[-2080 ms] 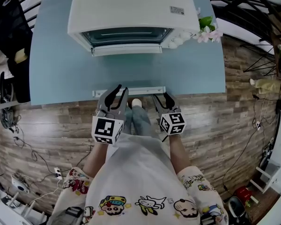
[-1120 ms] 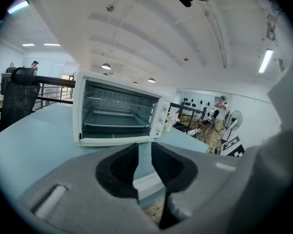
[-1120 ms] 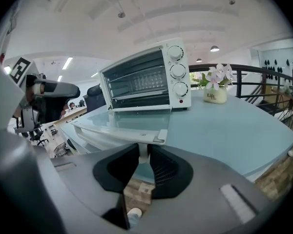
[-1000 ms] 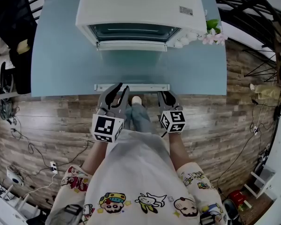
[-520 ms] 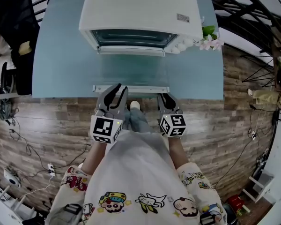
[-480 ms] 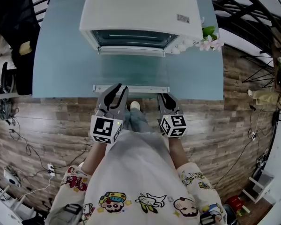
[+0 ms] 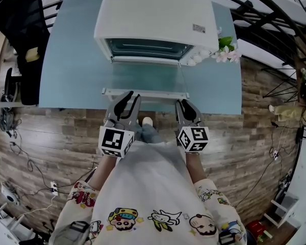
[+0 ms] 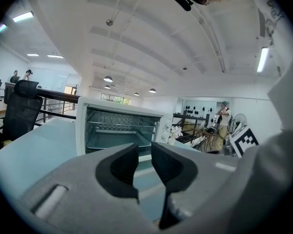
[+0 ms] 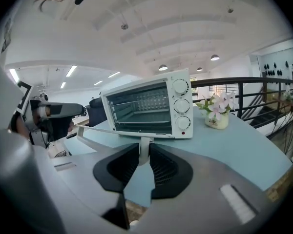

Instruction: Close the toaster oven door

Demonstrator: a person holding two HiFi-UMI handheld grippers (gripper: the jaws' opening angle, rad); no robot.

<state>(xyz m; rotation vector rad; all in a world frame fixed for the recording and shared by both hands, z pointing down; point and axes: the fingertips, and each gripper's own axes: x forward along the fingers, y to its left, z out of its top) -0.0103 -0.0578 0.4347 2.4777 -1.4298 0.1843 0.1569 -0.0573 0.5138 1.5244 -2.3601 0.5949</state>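
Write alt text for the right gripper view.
The right gripper clamps the white handle of the open door of a white oven. The oven stands on a blue table, with flowers beside its knobs.

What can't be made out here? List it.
Print on the label atop the toaster oven: too small, head view.
Whether the left claw touches the door handle: claw's own body blocks it, left gripper view.
Flower pot lettering: blurred, right gripper view.

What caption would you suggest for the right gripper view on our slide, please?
Right claw clamped on the door handle of the open toaster oven, flower pot beside it.
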